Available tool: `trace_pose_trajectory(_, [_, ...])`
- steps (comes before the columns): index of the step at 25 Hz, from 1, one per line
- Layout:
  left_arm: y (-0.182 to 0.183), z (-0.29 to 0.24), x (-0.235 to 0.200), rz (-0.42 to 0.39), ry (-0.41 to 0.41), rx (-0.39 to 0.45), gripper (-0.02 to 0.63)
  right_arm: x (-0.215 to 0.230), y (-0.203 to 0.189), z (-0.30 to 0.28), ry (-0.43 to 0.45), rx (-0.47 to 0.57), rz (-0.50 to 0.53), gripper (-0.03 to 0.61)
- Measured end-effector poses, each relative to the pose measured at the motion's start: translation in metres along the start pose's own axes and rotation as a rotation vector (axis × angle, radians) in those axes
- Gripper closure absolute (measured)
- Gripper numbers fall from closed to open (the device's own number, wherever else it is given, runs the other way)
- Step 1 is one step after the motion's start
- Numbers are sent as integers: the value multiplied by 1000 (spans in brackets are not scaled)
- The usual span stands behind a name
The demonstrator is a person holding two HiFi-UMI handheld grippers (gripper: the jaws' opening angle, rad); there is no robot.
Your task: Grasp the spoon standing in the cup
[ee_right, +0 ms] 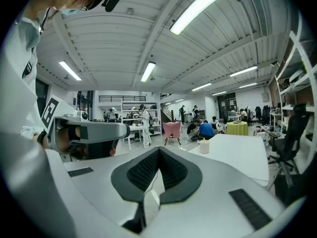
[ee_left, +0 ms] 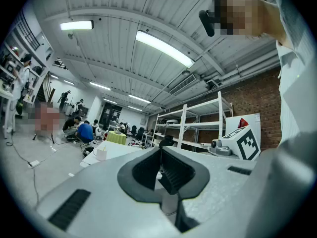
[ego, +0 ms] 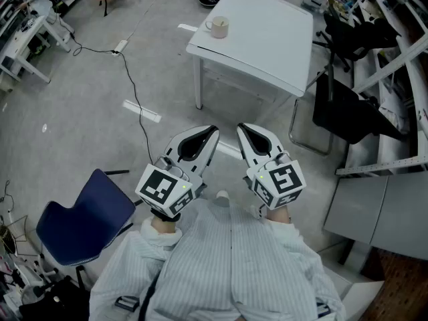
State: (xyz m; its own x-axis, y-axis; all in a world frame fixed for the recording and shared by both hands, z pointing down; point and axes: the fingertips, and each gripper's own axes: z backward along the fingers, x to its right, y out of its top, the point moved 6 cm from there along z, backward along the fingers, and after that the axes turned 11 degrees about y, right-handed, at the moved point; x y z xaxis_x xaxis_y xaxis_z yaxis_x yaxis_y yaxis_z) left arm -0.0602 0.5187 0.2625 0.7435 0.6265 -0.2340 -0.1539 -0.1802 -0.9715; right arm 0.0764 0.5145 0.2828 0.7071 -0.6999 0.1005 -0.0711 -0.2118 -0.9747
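A cream cup [ego: 218, 27] stands near the left edge of a white table [ego: 267, 39], far ahead of me across the floor. A thin spoon handle [ee_right: 203, 139] sticks up from the cup [ee_right: 203, 146] in the right gripper view. The cup [ee_left: 101, 152] also shows small in the left gripper view. My left gripper [ego: 214, 130] and right gripper [ego: 240, 127] are held side by side in front of my body, well short of the table. Both have their jaws closed together with nothing between them.
A blue chair [ego: 87, 216] stands at my left and a black chair [ego: 348, 112] beside the table's right side. A cable [ego: 134, 92] runs over the grey floor. Racks [ego: 394, 59] and a grey cabinet [ego: 381, 212] line the right. People work in the far background.
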Motion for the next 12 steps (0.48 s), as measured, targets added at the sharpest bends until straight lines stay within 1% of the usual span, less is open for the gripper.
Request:
trace_pose_trajectory(7, [-3,-8,7,-16,11,12,595,10,-2,6,10,24,-2,569])
trace_pose_trajectory(12, [-5,-10,19,-11,36,20,595,14,-4,17,33,28,-13,569])
